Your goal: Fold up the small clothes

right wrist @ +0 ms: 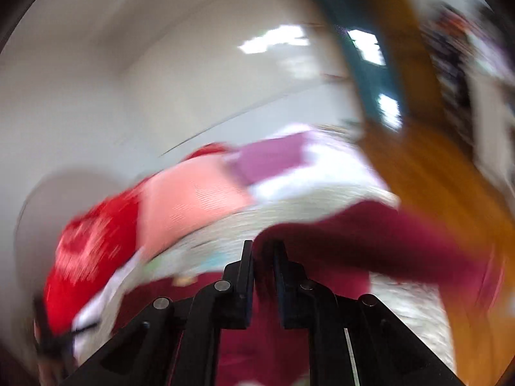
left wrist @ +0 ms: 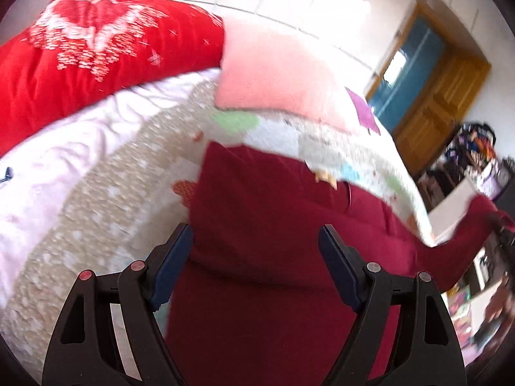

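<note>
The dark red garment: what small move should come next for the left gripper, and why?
Probably lower the left gripper a little and shut it on the dark red garment. Its jaws stand wide open with the cloth between and below them, not pinched. The right gripper looks nearly shut on a lifted part of the same garment, though that view is blurred. A second grip would let both make the fold on the bed.

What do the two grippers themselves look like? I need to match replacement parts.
The left gripper has a black plastic frame with cut-out openings, two flat dark navy finger pads, and round metal pivot pins, the left-side ones tinted pink. The right gripper shows the same black frame, silver pins and dark pads, though blurred. No cables, markings or sleeves are visible.
</note>
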Available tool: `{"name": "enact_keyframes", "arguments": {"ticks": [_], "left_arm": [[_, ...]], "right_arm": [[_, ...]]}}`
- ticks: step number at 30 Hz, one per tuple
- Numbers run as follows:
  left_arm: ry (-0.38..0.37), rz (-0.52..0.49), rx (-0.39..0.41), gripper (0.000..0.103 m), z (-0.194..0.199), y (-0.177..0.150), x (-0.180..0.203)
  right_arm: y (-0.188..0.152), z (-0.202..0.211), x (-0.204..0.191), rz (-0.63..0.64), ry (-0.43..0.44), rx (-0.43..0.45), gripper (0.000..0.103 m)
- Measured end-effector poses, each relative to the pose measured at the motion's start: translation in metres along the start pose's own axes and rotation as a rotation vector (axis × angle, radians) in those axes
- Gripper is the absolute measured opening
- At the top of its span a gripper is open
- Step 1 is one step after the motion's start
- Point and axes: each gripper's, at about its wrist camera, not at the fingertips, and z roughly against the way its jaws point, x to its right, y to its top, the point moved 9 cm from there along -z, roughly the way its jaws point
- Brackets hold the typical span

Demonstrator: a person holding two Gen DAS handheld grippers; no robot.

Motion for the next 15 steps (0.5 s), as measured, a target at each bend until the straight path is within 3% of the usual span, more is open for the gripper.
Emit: {"name": "enact_keyframes", "arguments": {"ticks": [2, 4, 6, 7, 8, 11, 15], "left_arm": [[0.001, 0.021, 0.009, 0.08, 0.005, 0.002, -0.008], [0.011, 0.024, -0.004, 0.08, 0.005, -0.001, -0.015], [0.013, 0.028, -0.023, 0.08, 0.004, -0.008, -0.02], [0.011, 0.026, -0.033, 0.08, 0.004, -0.01, -0.022], [0.009, 0.018, -0.039, 0.081, 0.004, -0.012, -0.023], [0.009, -0.008, -0.035, 0.081, 0.001, -0.013, -0.023], [-0.041, 0.014, -0.045, 0.081, -0.01, -0.008, -0.011]], "right_arm": [[-0.022, -0.023, -0.065, 0.14, 0.059, -0.072, 0.011], [-0.067, -0.059, -0.128, 0.264, 0.126, -0.166, 0.011], [-0.135, -0.104, -0.166, 0.364, 0.135, -0.352, 0.027], [-0.16, -0.119, -0.17, 0.378, 0.124, -0.424, 0.047], [-0.186, -0.131, -0.174, 0.376, 0.128, -0.485, 0.049], [-0.203, -0.124, -0.176, 0.339, 0.148, -0.477, 0.049], [-0.176, -0.102, -0.158, 0.283, 0.139, -0.421, 0.05]]}}
